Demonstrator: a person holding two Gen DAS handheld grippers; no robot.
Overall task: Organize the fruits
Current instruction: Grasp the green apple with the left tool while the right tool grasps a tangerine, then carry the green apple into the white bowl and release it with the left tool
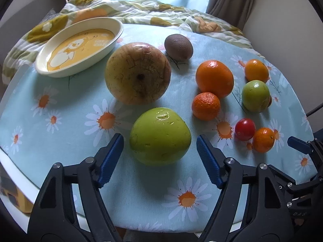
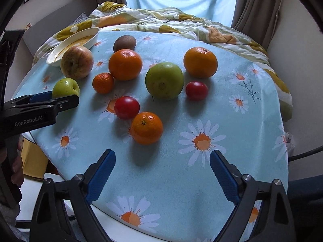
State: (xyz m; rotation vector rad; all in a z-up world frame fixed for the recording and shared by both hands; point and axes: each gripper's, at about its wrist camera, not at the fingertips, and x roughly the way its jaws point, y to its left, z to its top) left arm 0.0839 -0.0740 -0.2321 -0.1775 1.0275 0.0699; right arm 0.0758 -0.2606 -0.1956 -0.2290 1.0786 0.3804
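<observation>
On the daisy-print cloth, a green apple lies between the blue pads of my left gripper; a gap shows on each side, so the jaws stand open. Beyond it are a big brownish apple, a kiwi and an orange. My right gripper is open over bare cloth, with a small mandarin just past its fingertips. Behind that mandarin lie a red tomato, a green round fruit, a second tomato and another orange. A cream oval dish sits far left.
The round table ends close below both grippers. A rumpled flowered quilt lies behind the table, under a curtained window. A hand holds the left gripper's handle at the left edge of the right wrist view.
</observation>
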